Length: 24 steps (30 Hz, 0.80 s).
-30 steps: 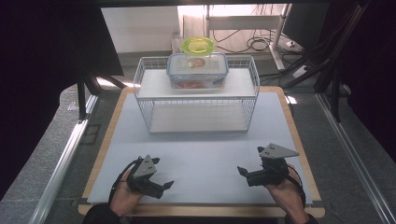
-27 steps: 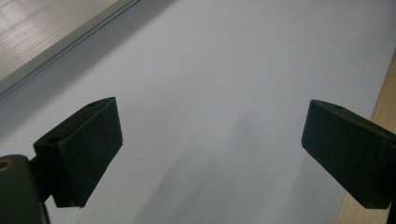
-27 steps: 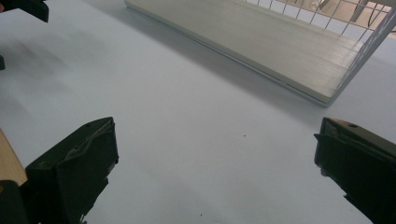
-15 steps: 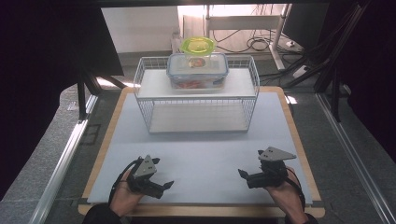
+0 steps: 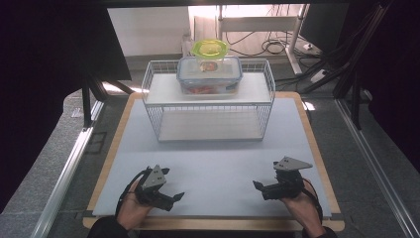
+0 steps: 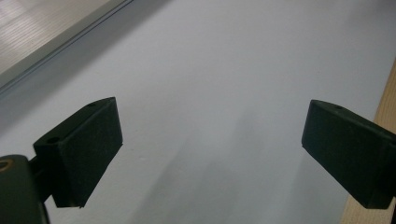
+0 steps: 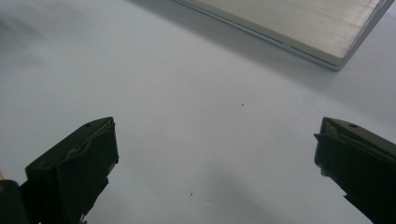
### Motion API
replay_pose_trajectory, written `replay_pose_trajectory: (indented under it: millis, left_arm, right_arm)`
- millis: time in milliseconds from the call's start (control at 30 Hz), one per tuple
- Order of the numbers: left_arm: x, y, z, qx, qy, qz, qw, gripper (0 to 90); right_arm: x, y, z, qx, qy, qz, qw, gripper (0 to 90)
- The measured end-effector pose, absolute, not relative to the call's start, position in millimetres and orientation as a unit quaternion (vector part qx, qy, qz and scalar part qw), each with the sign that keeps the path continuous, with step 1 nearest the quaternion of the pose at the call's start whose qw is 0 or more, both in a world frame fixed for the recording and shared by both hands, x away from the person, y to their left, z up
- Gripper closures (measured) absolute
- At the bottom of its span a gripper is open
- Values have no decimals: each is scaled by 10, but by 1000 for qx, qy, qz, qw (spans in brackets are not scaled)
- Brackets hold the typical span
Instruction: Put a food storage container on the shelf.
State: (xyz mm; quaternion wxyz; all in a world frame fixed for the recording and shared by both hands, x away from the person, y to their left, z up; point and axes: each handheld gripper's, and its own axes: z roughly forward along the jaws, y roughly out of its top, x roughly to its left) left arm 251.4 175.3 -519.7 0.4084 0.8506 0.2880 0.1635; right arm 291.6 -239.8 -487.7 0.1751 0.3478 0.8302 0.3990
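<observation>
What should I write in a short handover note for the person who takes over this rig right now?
Left gripper: open, holding nothing, low over the white mat near the front edge.
Right gripper: open, holding nothing, also at the front of the mat.
Things: the clear food container sits on the top shelf of the wire rack at the far side; a green-lidded cup stands on its lid.
Done: nothing is picked up yet.
Left: probably reach forward to the rack and handle the container.
</observation>
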Motion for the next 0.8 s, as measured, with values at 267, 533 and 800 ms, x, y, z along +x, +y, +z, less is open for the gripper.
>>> replay_pose_trajectory:
  millis: [267,533,800]
  left_arm:
    - [2519,1754,-5209,852,289,163,405,50]
    - [2521,1753,-5219,853,289,161,403,49]
    - [2523,1755,-5214,853,289,163,403,48]
  right_arm:
    - [2938,-2383,-4957,350,837,384,172,0]
    - [2963,-2385,-5021,351,843,372,166,0]
    - [2975,-2382,-5040,352,846,364,165,0]
